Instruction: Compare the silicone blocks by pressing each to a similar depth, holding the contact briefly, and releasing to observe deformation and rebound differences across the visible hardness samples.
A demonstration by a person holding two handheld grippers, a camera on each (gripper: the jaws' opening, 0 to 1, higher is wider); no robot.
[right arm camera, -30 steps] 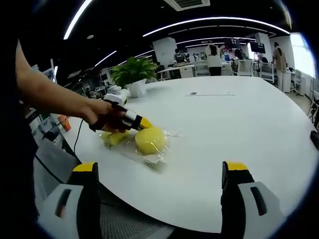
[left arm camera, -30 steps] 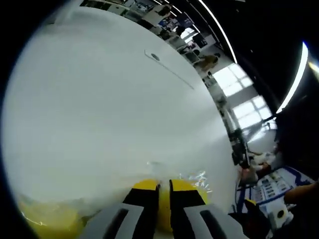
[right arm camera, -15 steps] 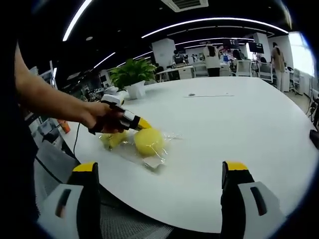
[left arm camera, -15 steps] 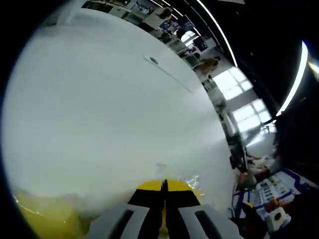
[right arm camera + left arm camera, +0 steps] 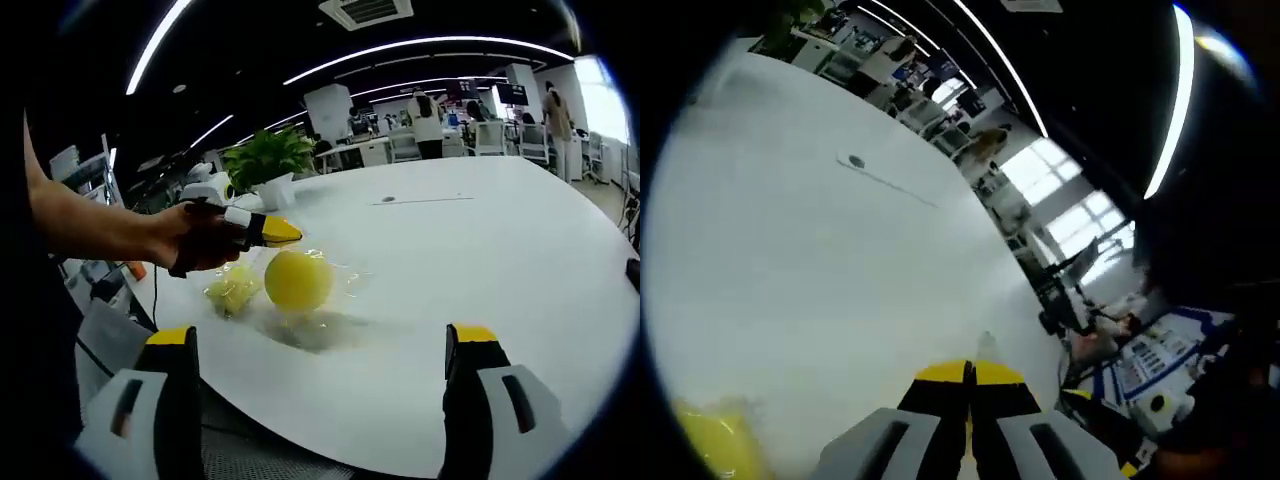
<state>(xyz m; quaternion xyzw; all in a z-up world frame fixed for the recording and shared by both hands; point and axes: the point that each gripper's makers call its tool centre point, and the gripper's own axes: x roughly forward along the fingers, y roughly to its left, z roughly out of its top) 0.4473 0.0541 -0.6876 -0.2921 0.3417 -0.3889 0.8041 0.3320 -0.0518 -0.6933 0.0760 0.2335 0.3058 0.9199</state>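
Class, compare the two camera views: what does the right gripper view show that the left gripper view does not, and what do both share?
Right gripper view: the round yellow block in its clear bag, a second yellow sample beside it, the person's hand holding the left gripper, a potted plant, and the right gripper with jaws wide apart.

Left gripper view: that gripper's own jaws pressed together, and bright windows.

Both: the white table, yellow silicone and ceiling strip lights.
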